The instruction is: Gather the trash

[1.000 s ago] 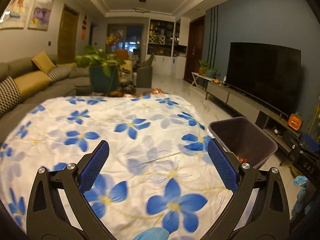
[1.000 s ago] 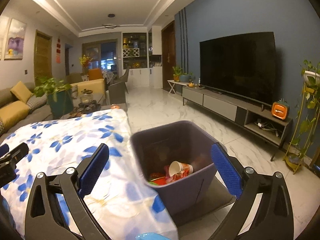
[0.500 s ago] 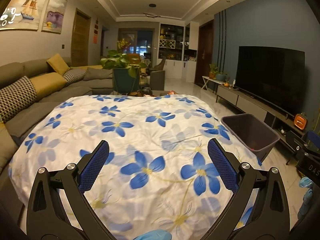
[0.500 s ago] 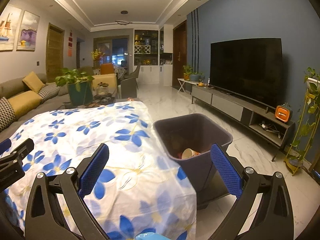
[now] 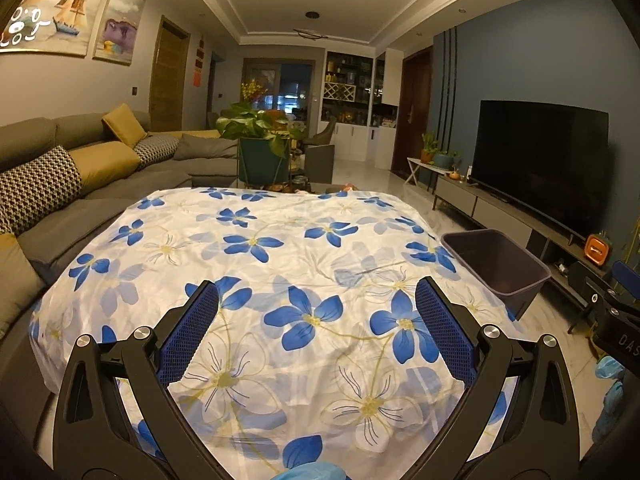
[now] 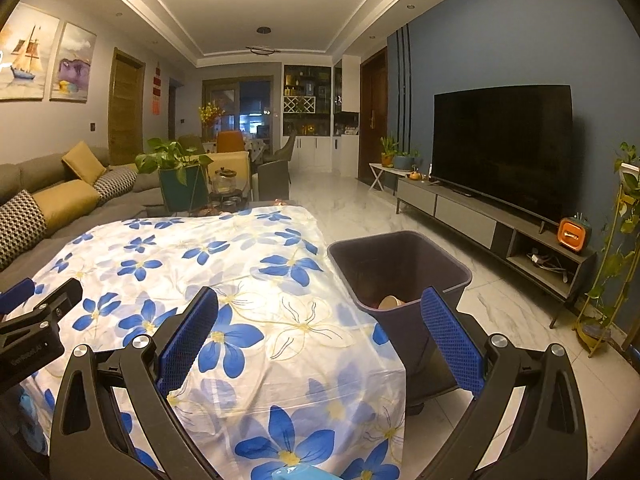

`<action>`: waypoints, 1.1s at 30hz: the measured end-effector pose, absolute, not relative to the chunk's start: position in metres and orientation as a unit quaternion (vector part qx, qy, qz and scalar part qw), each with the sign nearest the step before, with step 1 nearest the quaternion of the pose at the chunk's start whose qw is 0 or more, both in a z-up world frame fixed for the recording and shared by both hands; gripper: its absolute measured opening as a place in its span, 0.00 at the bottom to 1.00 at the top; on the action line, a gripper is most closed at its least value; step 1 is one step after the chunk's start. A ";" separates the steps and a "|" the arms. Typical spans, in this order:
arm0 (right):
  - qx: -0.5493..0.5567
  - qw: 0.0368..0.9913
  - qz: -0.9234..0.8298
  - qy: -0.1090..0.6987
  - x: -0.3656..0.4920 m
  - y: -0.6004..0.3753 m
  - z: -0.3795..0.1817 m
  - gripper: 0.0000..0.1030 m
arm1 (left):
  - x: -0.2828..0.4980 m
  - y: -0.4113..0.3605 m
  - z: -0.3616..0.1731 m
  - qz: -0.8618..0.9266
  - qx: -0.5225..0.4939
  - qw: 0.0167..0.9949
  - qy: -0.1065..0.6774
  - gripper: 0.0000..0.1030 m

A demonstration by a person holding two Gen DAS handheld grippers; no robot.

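**Both claws empty above a cleared cloth; trash lies in the bin**

Nearest the cameras, the left claw (image 5: pixel 316 312) and the right claw (image 6: pixel 320 316) are held with their blue pads spread wide, and nothing is gripped between either pair. Beneath them the tabletop (image 5: pixel 256 280), covered by a cloth printed with blue flowers, is seen bare of litter in both views. Just beside its right edge, on the floor, the dark bin (image 6: pixel 400 276) stands upright, and a paper cup (image 6: pixel 390 302) with a trace of red waste is seen inside it. Farther off, a sofa (image 5: pixel 100 184) and a television (image 6: pixel 500 148) are seen.

The collection is judged to be at or near its end. For the step to be done well, the cloth's folds and far edge should be scanned for small scraps before anything is approached. If one is found, it should be pinched without the loose cloth being caught, and released only once it is carried fully over the bin's rim.
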State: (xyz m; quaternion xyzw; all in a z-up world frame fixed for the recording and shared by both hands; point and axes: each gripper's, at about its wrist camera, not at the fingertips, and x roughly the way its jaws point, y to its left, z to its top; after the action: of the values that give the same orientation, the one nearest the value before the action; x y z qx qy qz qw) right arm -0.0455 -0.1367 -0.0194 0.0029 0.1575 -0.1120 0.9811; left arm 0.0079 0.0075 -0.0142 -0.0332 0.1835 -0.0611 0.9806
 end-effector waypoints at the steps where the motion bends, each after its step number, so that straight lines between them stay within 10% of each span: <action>1: 0.002 0.981 -0.112 0.157 -0.047 -0.136 -0.019 0.95 | 0.007 0.007 -0.014 -0.061 -0.034 0.981 0.183 0.94; 33: 0.001 0.984 -0.102 0.144 -0.053 -0.131 -0.017 0.95 | -0.003 0.008 -0.008 -0.061 -0.039 0.982 0.176 0.94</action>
State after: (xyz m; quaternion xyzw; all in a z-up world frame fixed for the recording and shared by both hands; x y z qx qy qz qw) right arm -0.0526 -0.1312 -0.0169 0.0010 0.1443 -0.1025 0.9842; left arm -0.0027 0.0082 -0.0083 -0.0394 0.1763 -0.0607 0.9817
